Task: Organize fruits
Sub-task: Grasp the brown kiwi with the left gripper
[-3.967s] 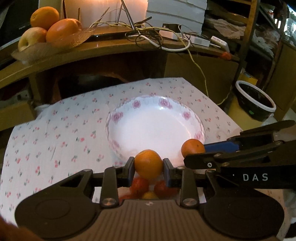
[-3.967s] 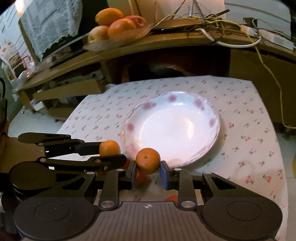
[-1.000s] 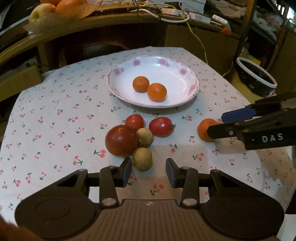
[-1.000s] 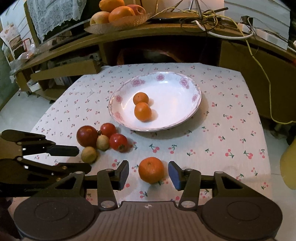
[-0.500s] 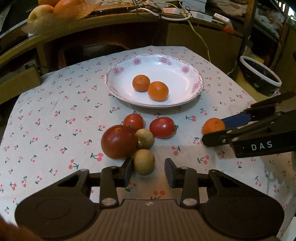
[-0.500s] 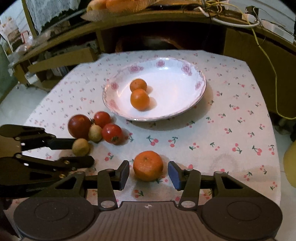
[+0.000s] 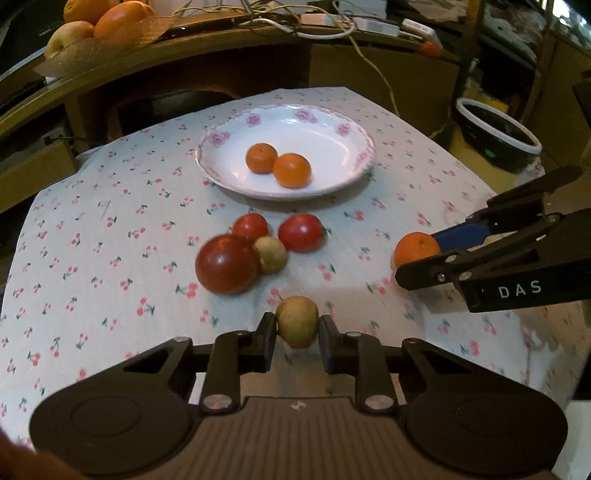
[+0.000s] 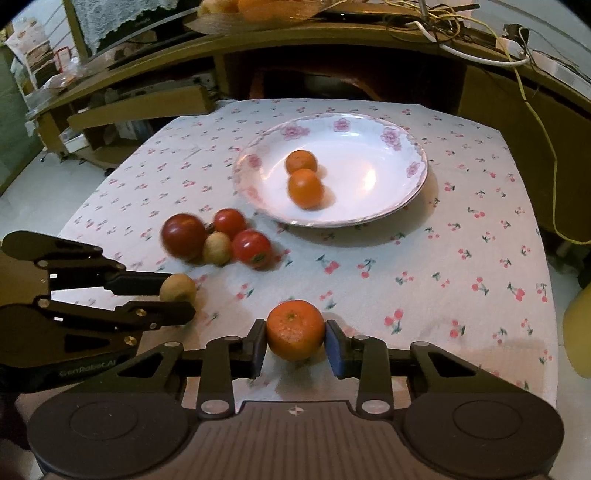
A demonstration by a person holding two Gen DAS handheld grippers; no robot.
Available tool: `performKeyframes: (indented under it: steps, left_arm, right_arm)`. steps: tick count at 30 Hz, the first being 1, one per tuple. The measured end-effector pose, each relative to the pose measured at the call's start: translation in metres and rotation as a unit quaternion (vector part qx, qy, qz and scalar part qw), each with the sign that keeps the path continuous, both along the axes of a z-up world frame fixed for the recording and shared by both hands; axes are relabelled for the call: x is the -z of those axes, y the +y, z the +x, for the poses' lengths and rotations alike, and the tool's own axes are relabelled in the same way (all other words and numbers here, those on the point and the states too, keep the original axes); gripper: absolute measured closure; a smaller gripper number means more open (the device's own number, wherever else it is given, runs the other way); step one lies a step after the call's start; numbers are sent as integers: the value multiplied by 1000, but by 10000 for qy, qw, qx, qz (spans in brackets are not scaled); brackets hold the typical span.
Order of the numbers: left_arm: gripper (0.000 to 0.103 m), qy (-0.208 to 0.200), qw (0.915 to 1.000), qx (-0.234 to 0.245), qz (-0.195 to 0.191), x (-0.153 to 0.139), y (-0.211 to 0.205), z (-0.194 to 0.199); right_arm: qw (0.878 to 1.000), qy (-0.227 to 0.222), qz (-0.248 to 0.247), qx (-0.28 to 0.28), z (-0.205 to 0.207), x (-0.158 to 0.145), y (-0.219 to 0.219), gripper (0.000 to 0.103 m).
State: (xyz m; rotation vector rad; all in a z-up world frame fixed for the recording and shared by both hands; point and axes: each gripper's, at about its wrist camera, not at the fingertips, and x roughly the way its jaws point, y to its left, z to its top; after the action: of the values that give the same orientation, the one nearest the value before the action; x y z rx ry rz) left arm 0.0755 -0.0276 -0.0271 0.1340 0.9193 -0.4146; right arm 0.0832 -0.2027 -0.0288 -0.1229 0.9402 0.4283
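A white floral plate [image 7: 354, 136] [image 8: 406, 147] at the far middle of the table holds two tangerines [image 7: 279, 164] [image 8: 303, 177]. My left gripper [image 7: 297, 328] [image 8: 177, 293] is shut on a small tan-brown fruit [image 7: 297, 321] [image 8: 177, 288], near the cloth. My right gripper [image 8: 295, 334] [image 7: 417, 251] is shut on a tangerine [image 8: 295, 328] [image 7: 415, 249], low over the table. On the cloth before the plate lie a large dark red tomato [image 7: 226, 263] [image 8: 183, 235], two smaller red tomatoes [image 7: 300, 232] [image 8: 251, 248] and another tan fruit [image 7: 271, 254] [image 8: 217, 248].
The table carries a cherry-print cloth [image 7: 110, 229] [image 8: 461, 240]. Behind it stands a wooden desk [image 7: 184, 62] with a fruit dish [image 7: 96, 26] and cables [image 7: 332, 26]. A dark bowl with white rim [image 7: 495, 133] sits off the table's right edge.
Both grippers have closed: the left on the tan fruit it was reaching round, the right on the tangerine between its fingers. Both views have moved slightly forward.
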Motion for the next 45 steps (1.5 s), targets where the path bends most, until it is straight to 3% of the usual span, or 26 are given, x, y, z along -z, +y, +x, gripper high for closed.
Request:
performKeyframes:
  steps: [6, 12, 15, 19, 35, 40, 45]
  left_arm:
    - [73, 128, 9998, 127, 110, 5, -1, -18]
    - [71, 67, 9996, 220, 190, 7, -2, -21]
    - [63, 120, 9995, 234, 154, 7, 0, -21]
    - [57, 135, 9994, 286, 145, 7, 0, -23]
    - [56, 165, 9997, 167, 86, 7, 2, -19]
    - [71, 206, 9996, 182, 80, 5, -1, -18]
    - [72, 226, 9994, 252, 63, 4, -8, -15]
  right_arm:
    - [9995, 66, -187, -242, -28, 3, 13, 68]
    - [9992, 159, -231, -271, -31, 9, 16, 66]
    - [9993, 139, -238, -242, -31, 9, 15, 62]
    - [9992, 142, -211, -303, -34, 7, 14, 48]
    - [9989, 198, -141, -406, -33, 9, 17, 48]
    - [9990, 209, -237, -324, -31, 9, 17, 66]
    - [9991, 227, -197, -314, -31, 9, 16, 68]
